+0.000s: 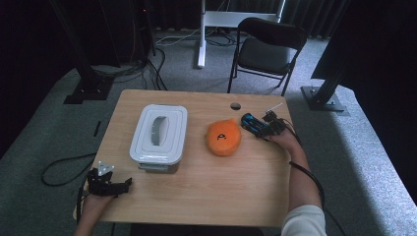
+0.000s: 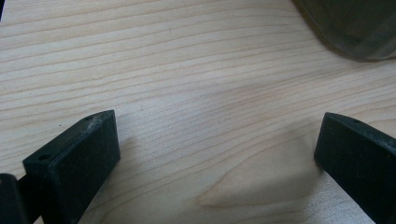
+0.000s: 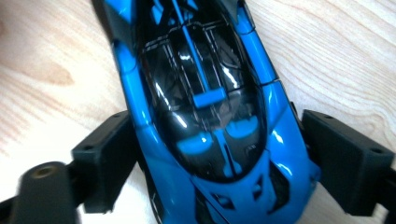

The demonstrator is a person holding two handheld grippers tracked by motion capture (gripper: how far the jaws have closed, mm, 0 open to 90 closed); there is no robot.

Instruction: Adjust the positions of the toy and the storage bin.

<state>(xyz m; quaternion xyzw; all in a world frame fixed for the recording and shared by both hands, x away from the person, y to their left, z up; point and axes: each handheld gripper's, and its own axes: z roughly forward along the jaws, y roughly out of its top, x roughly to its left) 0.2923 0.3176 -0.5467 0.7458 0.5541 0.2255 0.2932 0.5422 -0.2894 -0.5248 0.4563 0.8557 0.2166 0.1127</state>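
Two tools work a wooden surface [image 1: 206, 191] on grey carpet: right tool [image 1: 259, 126] pinching a blue car [image 3: 205, 116], left tool [image 1: 114, 188] spread, folding chair [image 1: 268, 49] beyond.

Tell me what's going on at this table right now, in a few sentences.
A person works at a wooden table with a claw in each hand. The right claw has its jaws on either side of a blue toy car near the table's far right edge; whether the pads press on it yet is hard to tell. The left claw rests open over bare wood at the near left corner. An orange plush toy and a closed white lidded box sit between them.
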